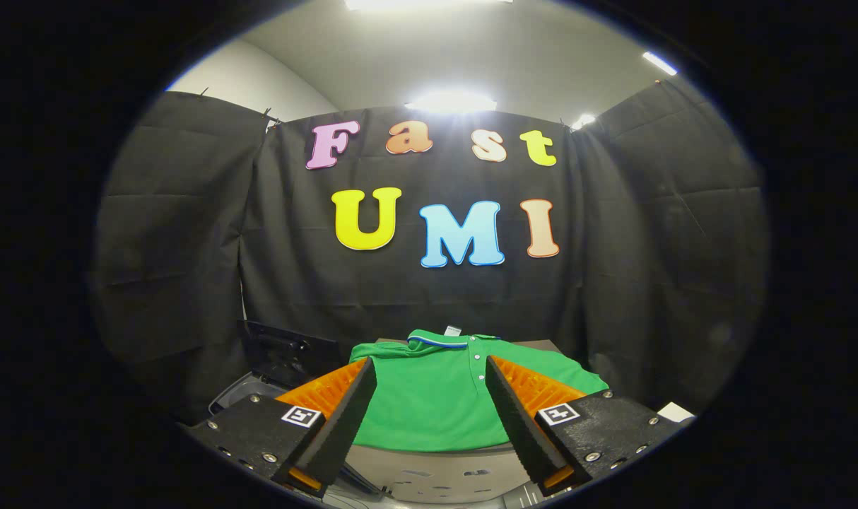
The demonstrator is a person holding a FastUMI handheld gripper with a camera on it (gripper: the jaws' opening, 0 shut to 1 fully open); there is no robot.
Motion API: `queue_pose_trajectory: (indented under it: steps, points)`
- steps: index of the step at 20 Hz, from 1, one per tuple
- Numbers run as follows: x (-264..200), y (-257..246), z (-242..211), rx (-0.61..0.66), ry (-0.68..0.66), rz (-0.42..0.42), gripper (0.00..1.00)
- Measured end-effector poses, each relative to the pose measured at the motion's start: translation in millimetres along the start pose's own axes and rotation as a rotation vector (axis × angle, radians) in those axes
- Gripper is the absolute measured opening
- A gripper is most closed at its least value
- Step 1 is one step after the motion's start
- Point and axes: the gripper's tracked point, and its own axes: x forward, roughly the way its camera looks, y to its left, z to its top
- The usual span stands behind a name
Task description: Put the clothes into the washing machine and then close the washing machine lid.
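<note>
The hand-held gripper hangs spread wide and empty. A folded green shirt lies flat on the counter just ahead, seen between its fingers.

The gripper hangs with fingers spread wide, nothing between them. Dead ahead at twelve o'clock the green polo shirt lies flat. At ten o'clock, the raised dark lid blocks the way.
</note>
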Motion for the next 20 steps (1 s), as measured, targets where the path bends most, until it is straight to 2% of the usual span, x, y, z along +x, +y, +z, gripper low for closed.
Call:
queue_pose_trajectory:
  steps: [4,14,20]
  points:
    - [32.2,-13.0,-1.4,-0.010,0.056,0.022,0.96]
    - [106.4,-51.3,-16.6,0.016,0.195,0.005,0.96]
    - [141.4,-51.9,-39.8,0.007,0.301,0.063,0.96]
